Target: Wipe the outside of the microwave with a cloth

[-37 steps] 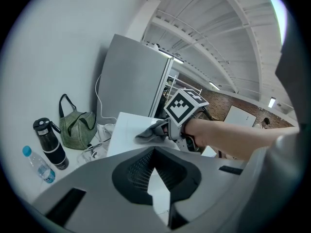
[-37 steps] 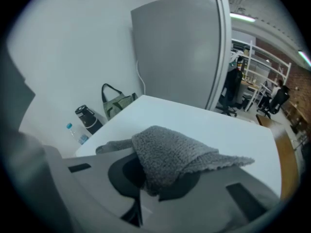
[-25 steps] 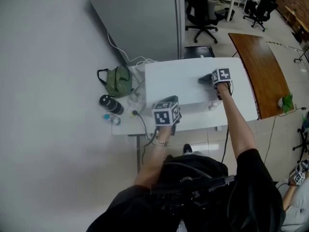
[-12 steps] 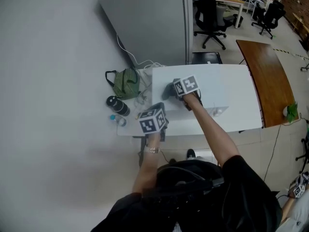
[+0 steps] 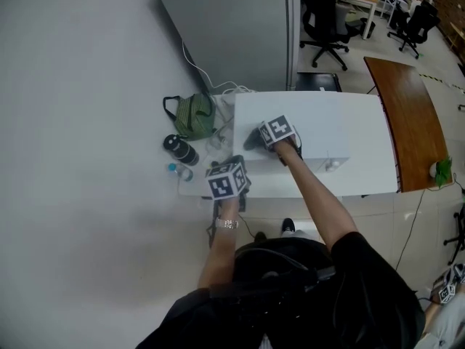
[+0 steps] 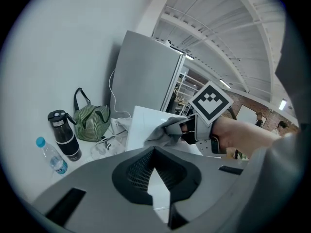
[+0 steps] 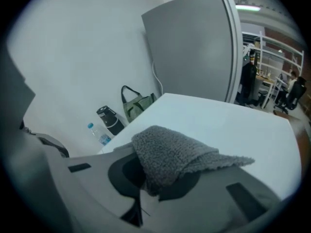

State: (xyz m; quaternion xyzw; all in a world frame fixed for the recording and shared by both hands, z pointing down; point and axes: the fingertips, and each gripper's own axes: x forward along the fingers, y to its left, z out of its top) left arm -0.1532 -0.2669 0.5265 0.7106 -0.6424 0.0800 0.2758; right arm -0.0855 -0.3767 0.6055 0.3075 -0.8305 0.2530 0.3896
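My right gripper (image 7: pixel 146 184) clamps the grey cloth (image 7: pixel 180 154) on the white microwave (image 5: pixel 327 122) top. Left gripper (image 6: pixel 154 152), jaws together and empty, is beside it. To its left, the counter (image 5: pixel 196 185) carries a black flask (image 5: pixel 180 150), a water bottle (image 5: pixel 178 171) and a green bag (image 5: pixel 195 116).

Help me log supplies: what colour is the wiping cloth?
Grey, with a nubby terry texture; the cloth shows best in the right gripper view.

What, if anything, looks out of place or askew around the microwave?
Nothing stands out: the microwave sits square, the black bottle stands upright beside the green bag, and the right gripper is clamped on the cloth.
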